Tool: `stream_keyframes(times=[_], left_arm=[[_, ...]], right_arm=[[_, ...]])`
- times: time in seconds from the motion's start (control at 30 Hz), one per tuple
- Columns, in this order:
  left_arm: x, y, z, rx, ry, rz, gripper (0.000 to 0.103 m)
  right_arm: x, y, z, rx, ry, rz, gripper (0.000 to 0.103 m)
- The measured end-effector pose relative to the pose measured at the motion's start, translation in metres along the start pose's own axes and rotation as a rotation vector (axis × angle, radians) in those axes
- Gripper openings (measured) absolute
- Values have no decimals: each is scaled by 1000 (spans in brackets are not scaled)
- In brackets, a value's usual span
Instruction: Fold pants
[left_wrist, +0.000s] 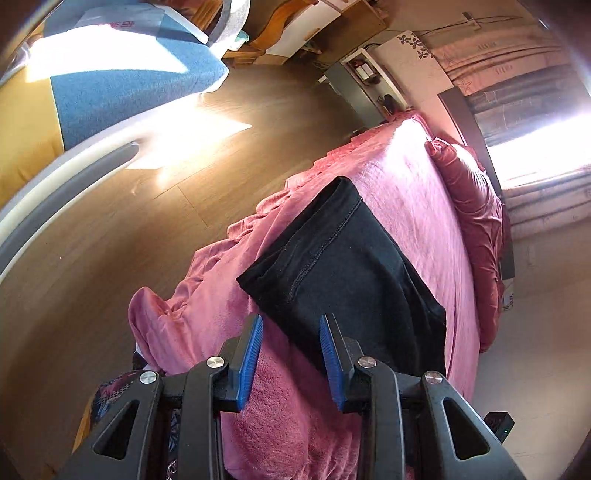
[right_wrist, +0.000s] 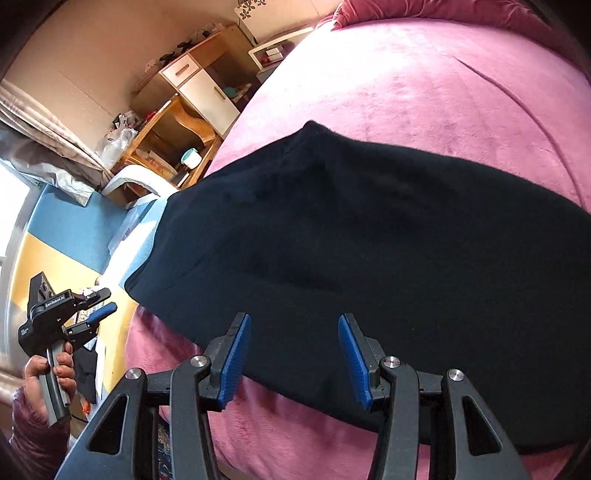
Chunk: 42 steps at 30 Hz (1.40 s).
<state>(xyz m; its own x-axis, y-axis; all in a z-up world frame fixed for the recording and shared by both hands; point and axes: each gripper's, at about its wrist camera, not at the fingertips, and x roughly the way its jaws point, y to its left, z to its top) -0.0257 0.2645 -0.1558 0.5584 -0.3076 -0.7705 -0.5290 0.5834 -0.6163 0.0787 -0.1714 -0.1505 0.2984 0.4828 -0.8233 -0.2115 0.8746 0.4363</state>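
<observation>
Pink bed (right_wrist: 424, 92) edge: pants (right_wrist: 369, 258) overhang.

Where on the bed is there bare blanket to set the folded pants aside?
Bare pink blanket lies between the black pants and the pillow at the far end. A narrower strip runs along the near edge under the right hand-held gripper. The floor-side edge is bunched.

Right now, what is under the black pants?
The folded black fabric pants lie on a fuzzy pink blanket covering the bed. The blanket shows all around them. Whatever lies directly beneath the pants or the blanket is covered, so I cannot tell.
</observation>
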Motion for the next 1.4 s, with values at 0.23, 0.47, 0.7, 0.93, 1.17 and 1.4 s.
stream_keyframes(times=[0.23,0.47,0.7,0.93,1.17,1.4], left_arm=[[34,6,4,14,13,-34,12],[38,1,-5,143,6,110,7],[0,-2,-4,163,-176,236,31],[-1,-57,-22,393,-168,62,31],[47,-96,-50,553,-34,37,31],[71,-100,-65,643,25,94,31]], right_arm=[[25,-19,-22,61,69,-29,50],[29,-21,-13,3,131,-13,49],[-14,-27,48,-28,23,63,48],[11,-40,139,54,-7,100,48],[71,-36,174,19,146,58,38],[60,-20,182,-81,70,49,5]])
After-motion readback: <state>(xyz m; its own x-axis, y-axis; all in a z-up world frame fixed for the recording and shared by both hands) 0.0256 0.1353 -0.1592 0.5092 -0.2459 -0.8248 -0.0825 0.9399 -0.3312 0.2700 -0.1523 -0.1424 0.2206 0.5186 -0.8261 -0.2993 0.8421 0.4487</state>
